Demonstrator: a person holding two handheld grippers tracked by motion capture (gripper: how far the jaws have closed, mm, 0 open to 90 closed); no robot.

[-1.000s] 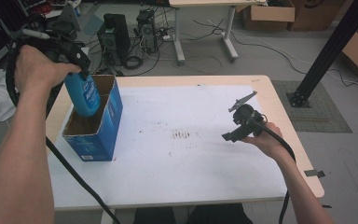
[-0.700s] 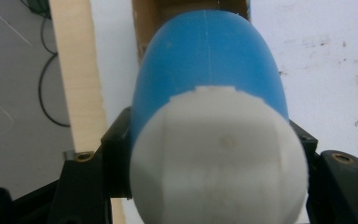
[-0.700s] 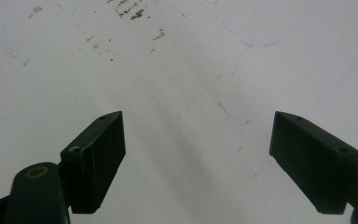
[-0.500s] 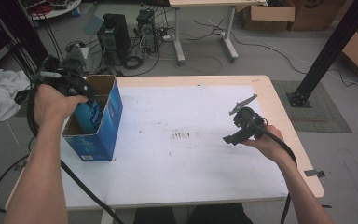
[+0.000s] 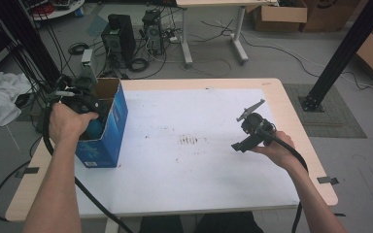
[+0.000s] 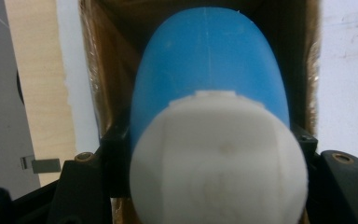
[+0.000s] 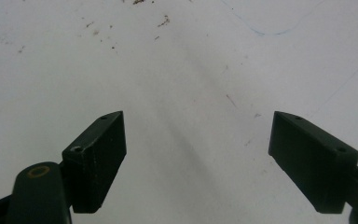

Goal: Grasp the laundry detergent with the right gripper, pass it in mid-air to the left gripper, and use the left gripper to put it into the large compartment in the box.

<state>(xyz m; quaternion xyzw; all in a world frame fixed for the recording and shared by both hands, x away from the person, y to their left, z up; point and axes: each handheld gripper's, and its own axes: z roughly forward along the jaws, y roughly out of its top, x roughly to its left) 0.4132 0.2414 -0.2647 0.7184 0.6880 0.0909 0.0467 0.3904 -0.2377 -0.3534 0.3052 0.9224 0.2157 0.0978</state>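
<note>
While clamped in the left gripper [image 6: 209, 154], a blue bottle [image 6: 209, 70] is held inside the open cardboard box [image 5: 108, 127].

The bottle's white cap [image 6: 216, 161] is seen nearest the camera, its blue body reaching down between the box walls. The right gripper [image 7: 198, 158] is held with jaws spread, nothing between them, above the white table [image 5: 194, 170].

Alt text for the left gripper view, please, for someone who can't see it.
A blue bottle with a white cap is clamped between the left gripper's black jaws, pointing down into an open cardboard box. Beside the box lie the white table cover and a strip of wooden table edge.
</note>
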